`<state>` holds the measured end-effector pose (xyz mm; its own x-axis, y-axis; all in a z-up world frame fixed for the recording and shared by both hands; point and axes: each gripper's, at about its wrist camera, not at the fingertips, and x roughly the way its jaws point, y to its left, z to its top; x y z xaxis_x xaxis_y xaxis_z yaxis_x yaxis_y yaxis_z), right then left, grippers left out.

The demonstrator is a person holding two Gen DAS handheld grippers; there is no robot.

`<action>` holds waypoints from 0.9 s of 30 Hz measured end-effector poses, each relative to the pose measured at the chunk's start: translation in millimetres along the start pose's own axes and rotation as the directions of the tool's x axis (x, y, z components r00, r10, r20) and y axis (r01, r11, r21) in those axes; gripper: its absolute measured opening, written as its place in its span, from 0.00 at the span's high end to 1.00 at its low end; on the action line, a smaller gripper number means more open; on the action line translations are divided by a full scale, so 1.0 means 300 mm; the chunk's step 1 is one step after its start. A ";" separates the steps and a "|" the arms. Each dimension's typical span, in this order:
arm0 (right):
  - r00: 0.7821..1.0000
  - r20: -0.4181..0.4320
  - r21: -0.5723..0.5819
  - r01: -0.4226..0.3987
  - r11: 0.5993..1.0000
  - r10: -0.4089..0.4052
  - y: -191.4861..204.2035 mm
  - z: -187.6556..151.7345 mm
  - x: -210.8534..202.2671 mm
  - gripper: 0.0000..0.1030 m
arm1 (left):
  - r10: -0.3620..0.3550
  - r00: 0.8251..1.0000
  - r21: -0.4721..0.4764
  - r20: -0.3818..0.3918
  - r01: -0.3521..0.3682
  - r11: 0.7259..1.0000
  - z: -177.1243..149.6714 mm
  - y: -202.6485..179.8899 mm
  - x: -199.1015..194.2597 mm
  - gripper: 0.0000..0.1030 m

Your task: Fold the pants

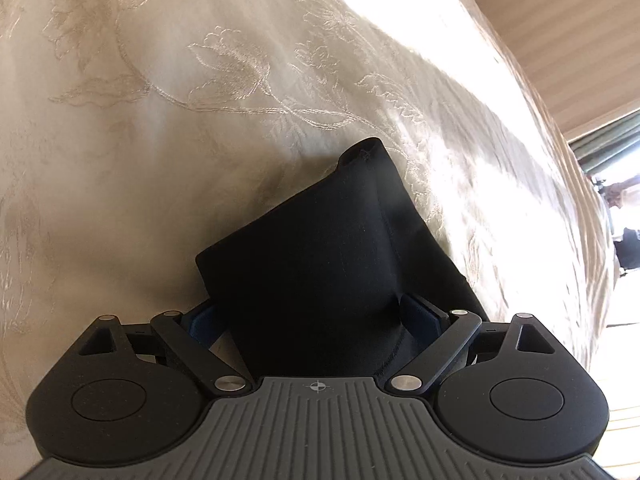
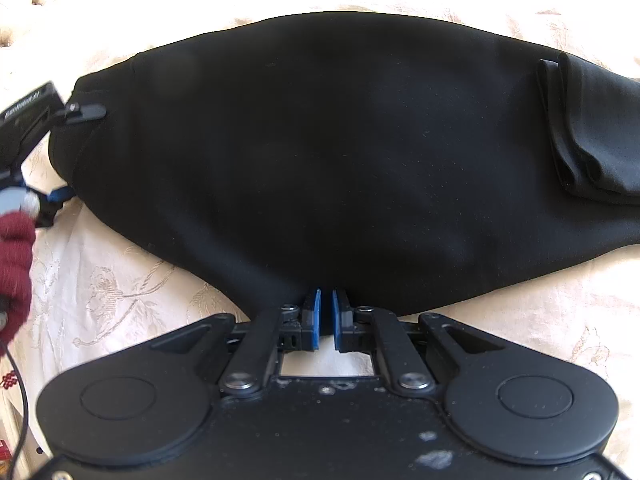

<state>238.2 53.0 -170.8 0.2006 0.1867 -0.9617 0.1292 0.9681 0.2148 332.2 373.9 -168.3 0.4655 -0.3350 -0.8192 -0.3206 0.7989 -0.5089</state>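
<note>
The black pants [image 2: 340, 152] lie spread across the cream bedspread [image 2: 120, 280] in the right wrist view, with a folded bundle of black cloth [image 2: 580, 128] at the right end. My right gripper [image 2: 326, 312] is nearly shut at the near edge of the pants; whether cloth is pinched between the blue pads [image 2: 316, 316] is hidden. My left gripper [image 1: 316, 316] is open, with a black end of the pants [image 1: 320, 248] lying between its fingers. The left gripper also shows in the right wrist view [image 2: 60, 152], at the pants' left end.
The embroidered cream bedspread [image 1: 200, 100] covers the bed. A striped wall [image 1: 560, 20] and a bright window [image 1: 616, 200] are beyond the bed's edge. A hand in a dark red glove [image 2: 14, 272] holds the left gripper.
</note>
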 end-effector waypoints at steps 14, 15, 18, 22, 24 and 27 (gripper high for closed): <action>1.000 -0.002 0.000 0.000 1.000 0.000 -0.012 -0.003 -0.001 0.93 | -0.032 0.999 0.080 -0.011 0.033 0.996 0.013 -0.110 -0.044 0.77; 1.000 -0.002 -0.005 0.002 1.000 -0.003 -0.007 -0.003 -0.003 0.93 | -0.027 1.000 0.088 -0.004 0.027 0.996 0.007 -0.127 -0.060 0.77; 1.000 0.019 -0.010 0.011 1.000 -0.010 0.008 -0.003 -0.032 0.92 | -0.018 1.000 0.118 0.025 0.015 0.993 -0.004 -0.193 -0.119 0.77; 0.994 0.110 -0.007 0.001 1.000 0.000 0.015 -0.036 -0.099 0.89 | -0.059 0.996 0.156 0.064 0.049 0.987 -0.018 -0.302 -0.220 0.77; 0.994 0.104 0.007 -0.015 1.000 0.014 0.006 -0.056 -0.093 0.89 | -0.083 0.994 0.178 0.071 0.069 0.982 -0.035 -0.367 -0.253 0.77; 0.999 0.046 -0.017 -0.010 1.000 0.011 -0.005 -0.080 -0.028 0.94 | -0.104 0.992 0.205 0.071 0.088 0.975 -0.083 -0.467 -0.288 0.77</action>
<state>212.9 54.1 -167.0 0.2463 0.1890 -0.9506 0.1110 0.9689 0.2214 316.4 278.4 -32.7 0.5541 -0.3801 -0.7406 -0.1028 0.8516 -0.5140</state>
